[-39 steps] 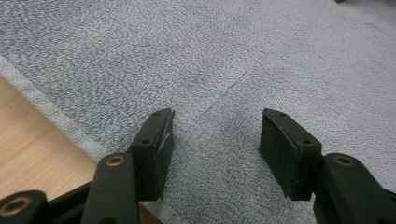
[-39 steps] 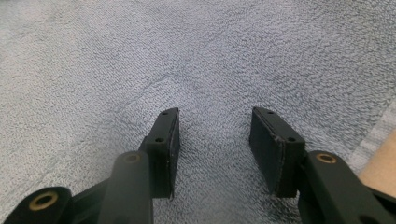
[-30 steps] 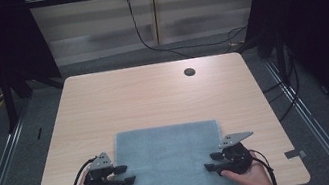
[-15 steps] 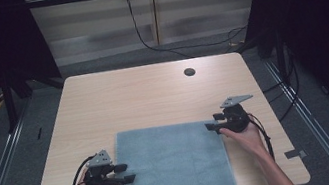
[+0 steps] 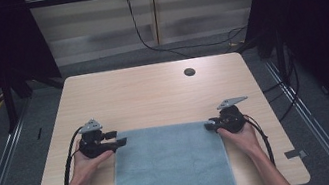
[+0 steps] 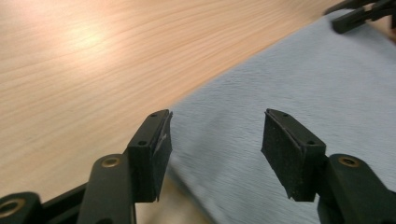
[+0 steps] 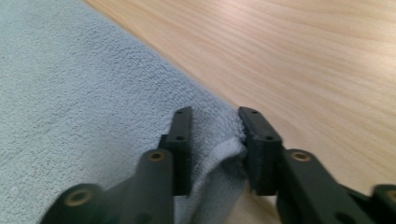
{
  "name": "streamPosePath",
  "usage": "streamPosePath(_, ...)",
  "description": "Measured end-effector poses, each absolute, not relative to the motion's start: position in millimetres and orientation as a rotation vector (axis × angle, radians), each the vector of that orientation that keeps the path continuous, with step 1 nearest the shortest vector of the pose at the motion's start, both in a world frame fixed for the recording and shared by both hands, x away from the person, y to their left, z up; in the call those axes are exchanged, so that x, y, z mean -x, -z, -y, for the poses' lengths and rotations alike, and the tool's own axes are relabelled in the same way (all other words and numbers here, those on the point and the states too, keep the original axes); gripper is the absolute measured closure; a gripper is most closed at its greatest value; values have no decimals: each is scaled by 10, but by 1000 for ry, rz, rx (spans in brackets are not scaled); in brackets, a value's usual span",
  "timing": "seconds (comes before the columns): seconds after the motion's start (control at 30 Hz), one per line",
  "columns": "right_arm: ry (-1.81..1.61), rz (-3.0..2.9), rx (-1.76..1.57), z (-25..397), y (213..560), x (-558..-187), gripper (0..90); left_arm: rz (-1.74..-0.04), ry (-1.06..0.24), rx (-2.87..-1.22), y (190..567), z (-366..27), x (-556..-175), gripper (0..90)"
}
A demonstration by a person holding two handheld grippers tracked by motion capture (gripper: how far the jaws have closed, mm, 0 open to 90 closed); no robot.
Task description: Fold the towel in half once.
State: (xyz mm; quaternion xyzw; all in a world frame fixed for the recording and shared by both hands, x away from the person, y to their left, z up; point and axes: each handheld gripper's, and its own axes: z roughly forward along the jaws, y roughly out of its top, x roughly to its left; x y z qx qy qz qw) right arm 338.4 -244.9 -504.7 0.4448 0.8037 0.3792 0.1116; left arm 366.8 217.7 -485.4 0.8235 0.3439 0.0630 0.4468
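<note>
A blue-grey towel (image 5: 170, 167) lies flat on the wooden table (image 5: 143, 96), and its near end hangs over the front edge. My left gripper (image 5: 121, 142) is at the towel's far left corner. In the left gripper view it (image 6: 215, 140) is open, its jaws on either side of the towel's (image 6: 303, 74) edge. My right gripper (image 5: 208, 126) is at the far right corner. In the right gripper view it (image 7: 215, 135) is shut on a raised fold of towel (image 7: 70, 84) at that corner. It also shows at the top right of the left gripper view (image 6: 359, 14).
A dark round hole (image 5: 189, 72) sits in the table's far right part. Bare wood stretches beyond the towel's far edge. Cables trail from both grippers toward the front edge. Dark curtains and floor rails flank the table.
Both grippers have moved from the towel's near sides up to its far corners, the right one first, then the left. The towel has stayed in place.
</note>
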Motion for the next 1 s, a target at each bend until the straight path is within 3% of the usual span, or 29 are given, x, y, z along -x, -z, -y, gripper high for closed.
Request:
streamPosePath(0.07, -1123, -2370, -1303, 2436, 5049, -3384, 763, -884, -159, -2007, 4929, -2212, -3755, 416)
streamPosePath(0.2, -1151, -2366, -1312, 2422, 5062, -3394, 811, -922, -143, -2013, 5035, -2260, -3848, 380)
streamPosePath(0.67, -1140, -2345, -1303, 2349, 5070, -3445, 826, -908, -115, -2033, 5106, -2240, -3861, 432)
streamPosePath(0.77, -1139, -2339, -1310, 2342, 5071, -3430, 826, -874, -137, -2069, 5095, -2202, -3824, 481)
streamPosePath(0.93, -1165, -2341, -1323, 2363, 5078, -3434, 832, -836, -94, -2108, 5078, -2166, -3782, 723)
streamPosePath(1.0, -1164, -2347, -1318, 2361, 5073, -3431, 836, -836, -84, -2112, 5067, -2156, -3771, 776)
